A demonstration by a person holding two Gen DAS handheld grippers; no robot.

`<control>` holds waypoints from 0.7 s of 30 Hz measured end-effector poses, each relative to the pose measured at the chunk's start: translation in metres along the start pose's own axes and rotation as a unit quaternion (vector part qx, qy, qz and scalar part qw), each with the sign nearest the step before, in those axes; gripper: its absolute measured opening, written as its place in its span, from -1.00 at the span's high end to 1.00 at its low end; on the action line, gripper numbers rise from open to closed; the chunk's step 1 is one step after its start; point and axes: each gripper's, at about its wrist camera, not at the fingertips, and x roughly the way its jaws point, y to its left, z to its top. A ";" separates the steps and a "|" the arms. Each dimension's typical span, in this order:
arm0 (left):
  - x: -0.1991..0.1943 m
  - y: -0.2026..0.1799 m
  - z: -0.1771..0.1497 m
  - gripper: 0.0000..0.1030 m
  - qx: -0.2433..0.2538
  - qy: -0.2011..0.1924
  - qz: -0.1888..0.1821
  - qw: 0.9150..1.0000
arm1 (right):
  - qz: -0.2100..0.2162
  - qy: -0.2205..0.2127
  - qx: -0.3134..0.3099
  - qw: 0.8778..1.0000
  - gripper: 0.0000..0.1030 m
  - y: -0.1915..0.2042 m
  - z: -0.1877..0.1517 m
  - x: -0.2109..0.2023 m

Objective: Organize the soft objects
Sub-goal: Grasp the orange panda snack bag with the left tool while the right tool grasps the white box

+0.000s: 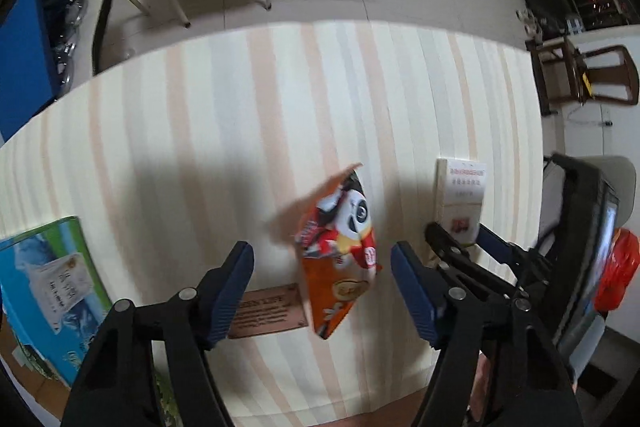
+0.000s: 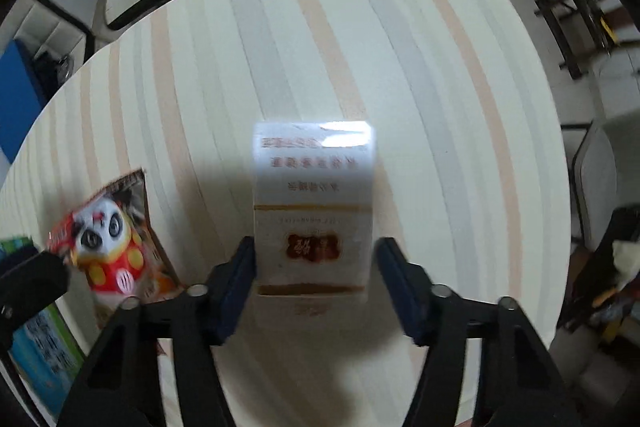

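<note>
One panda snack bag [image 1: 340,259], one white carton [image 2: 314,207], one blue-green box [image 1: 52,291] (partly cropped), two tools.

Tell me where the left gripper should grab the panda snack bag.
Take the panda snack bag across its puffed middle, coming from straight above. It lies flat on the striped table, long axis running between the left gripper fingers, so they would close on its two long edges. The flat crimped ends give less to hold. Both pads look clear of it.

Far half of striped table [image 1: 240,115] bare, snack bag [image 1: 340,247] and white carton [image 2: 314,211] crowding near edge
</note>
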 end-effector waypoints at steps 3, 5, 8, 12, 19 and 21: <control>0.016 -0.009 0.002 -0.34 -0.001 0.023 -0.005 1.000 | -0.003 0.002 -0.011 1.000 -0.14 -0.016 -0.011 0.003; 0.029 -0.019 0.005 -0.34 0.006 0.036 0.001 0.999 | -0.002 -0.004 -0.010 1.000 -0.14 -0.032 -0.018 0.005; 0.040 -0.029 0.010 -0.19 0.015 0.037 0.015 0.999 | 0.000 0.001 0.000 1.000 -0.14 -0.050 -0.026 0.007; 0.041 -0.040 0.007 0.24 0.020 0.011 0.024 0.999 | 0.000 0.011 -0.003 1.000 -0.14 -0.059 -0.026 0.007; 0.029 -0.041 -0.014 0.27 0.022 -0.015 0.022 0.999 | 0.004 0.011 0.006 1.000 -0.12 -0.057 -0.018 0.002; 0.017 -0.043 -0.026 0.27 0.030 -0.025 0.020 0.999 | 0.020 0.011 0.014 1.000 -0.12 -0.064 -0.021 0.000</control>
